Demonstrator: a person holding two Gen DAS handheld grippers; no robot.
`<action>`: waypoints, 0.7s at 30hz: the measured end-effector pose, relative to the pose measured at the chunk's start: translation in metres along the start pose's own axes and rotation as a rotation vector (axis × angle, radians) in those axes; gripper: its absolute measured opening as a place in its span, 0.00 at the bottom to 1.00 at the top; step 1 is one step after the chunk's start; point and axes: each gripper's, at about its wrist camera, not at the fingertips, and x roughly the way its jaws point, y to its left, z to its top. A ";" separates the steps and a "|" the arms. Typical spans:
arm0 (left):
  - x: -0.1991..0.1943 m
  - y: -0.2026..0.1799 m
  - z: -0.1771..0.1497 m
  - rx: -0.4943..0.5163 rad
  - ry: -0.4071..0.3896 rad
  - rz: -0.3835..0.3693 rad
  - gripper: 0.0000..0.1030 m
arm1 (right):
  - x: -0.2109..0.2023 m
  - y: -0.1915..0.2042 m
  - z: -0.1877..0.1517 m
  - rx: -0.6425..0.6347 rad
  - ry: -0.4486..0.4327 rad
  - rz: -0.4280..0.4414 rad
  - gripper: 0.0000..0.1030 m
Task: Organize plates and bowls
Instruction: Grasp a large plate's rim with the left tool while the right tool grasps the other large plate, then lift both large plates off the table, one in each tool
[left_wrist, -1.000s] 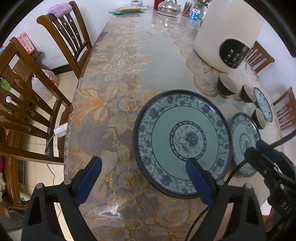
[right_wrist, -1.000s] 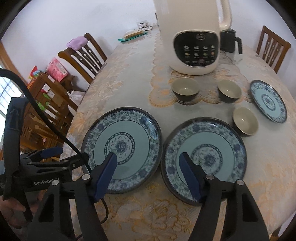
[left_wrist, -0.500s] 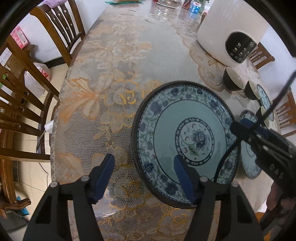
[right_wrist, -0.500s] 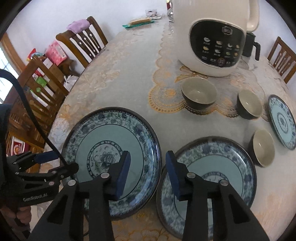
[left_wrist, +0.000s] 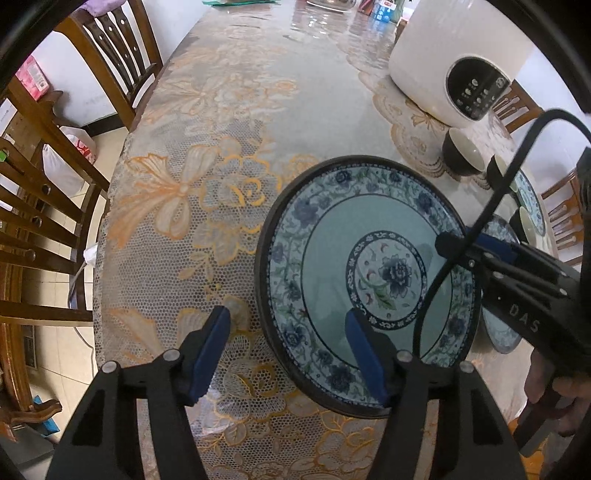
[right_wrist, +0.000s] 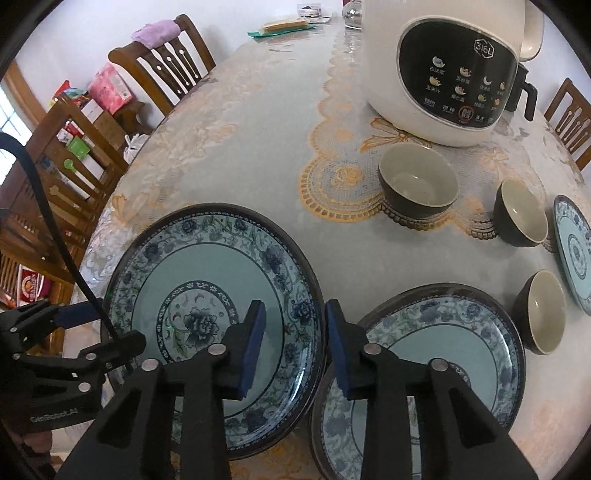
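- Since half a second ago both tongs have moved in on the large blue floral plate (left_wrist: 369, 280) at the near left of the worktop (left_wrist: 258, 110); the plate looms bigger in both views.
- The left tongs (left_wrist: 288, 347) are spread, narrower than a second ago, straddling the plate's near left rim: one pad over the lace cloth, the other over the plate's inside. Contact cannot be told.
- The right tongs (right_wrist: 293, 343) are nearly closed around the plate's right rim, a small gap showing either side; whether they pinch it cannot be told.
- Only the right wrist view shows the second large plate (right_wrist: 443, 354) plainly, just right of the first, rims touching or overlapping, plus three dark bowls (right_wrist: 417, 184) and a smaller plate (right_wrist: 572, 251) at the far right.
- In the left wrist view the right tongs and cable hide most of that second plate.
- The white cooker (right_wrist: 443, 66) stands beyond the bowls, its top cut off.
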 end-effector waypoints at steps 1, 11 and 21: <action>0.000 0.000 0.000 0.001 0.000 -0.002 0.64 | 0.000 -0.001 0.000 0.002 -0.001 0.002 0.31; -0.003 -0.005 -0.004 0.023 0.008 -0.019 0.49 | -0.001 -0.004 -0.007 0.039 -0.003 0.003 0.25; -0.013 0.007 -0.016 0.001 0.013 -0.010 0.48 | -0.011 0.007 -0.017 0.022 -0.003 0.019 0.25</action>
